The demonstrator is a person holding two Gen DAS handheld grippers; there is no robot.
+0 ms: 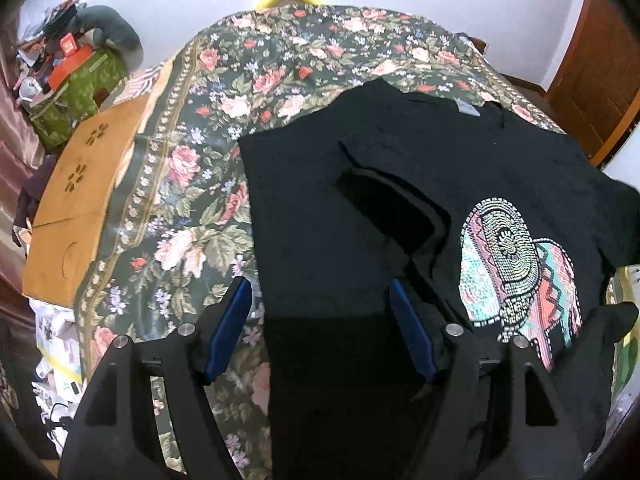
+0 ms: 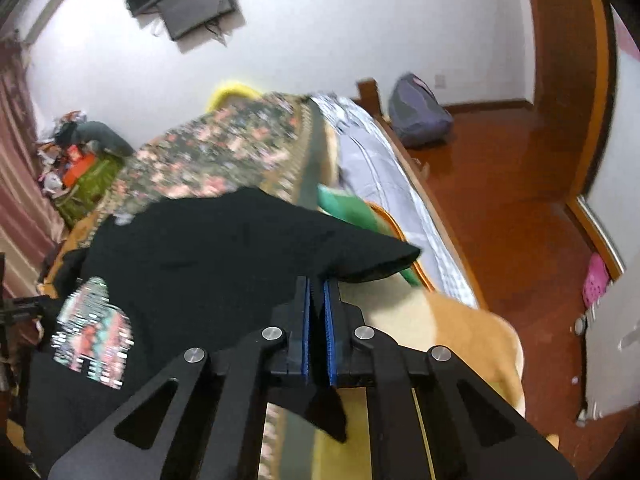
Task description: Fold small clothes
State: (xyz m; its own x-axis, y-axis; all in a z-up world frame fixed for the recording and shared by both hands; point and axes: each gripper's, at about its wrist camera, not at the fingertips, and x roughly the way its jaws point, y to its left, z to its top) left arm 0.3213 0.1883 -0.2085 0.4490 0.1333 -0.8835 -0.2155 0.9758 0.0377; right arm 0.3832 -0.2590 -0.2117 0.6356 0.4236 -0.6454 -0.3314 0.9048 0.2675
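Note:
A black T-shirt (image 1: 320, 216) with a beaded pastel print (image 1: 516, 276) lies on the floral bedspread (image 1: 208, 128), its left side folded over. My left gripper (image 1: 320, 304) is open just above the shirt's near left edge, blue pads apart, holding nothing. In the right wrist view my right gripper (image 2: 318, 284) is shut on the black T-shirt (image 2: 208, 264) at its right side near the sleeve, which is lifted off the bed; the print (image 2: 94, 340) shows at the lower left, blurred.
An orange cardboard box (image 1: 76, 200) sits at the bed's left edge, with a green box and clutter (image 1: 72, 80) beyond. A green item (image 2: 352, 208), a grey-white mattress edge (image 2: 384, 184), a purple backpack (image 2: 420, 112) and red floor (image 2: 520, 220) are to the right.

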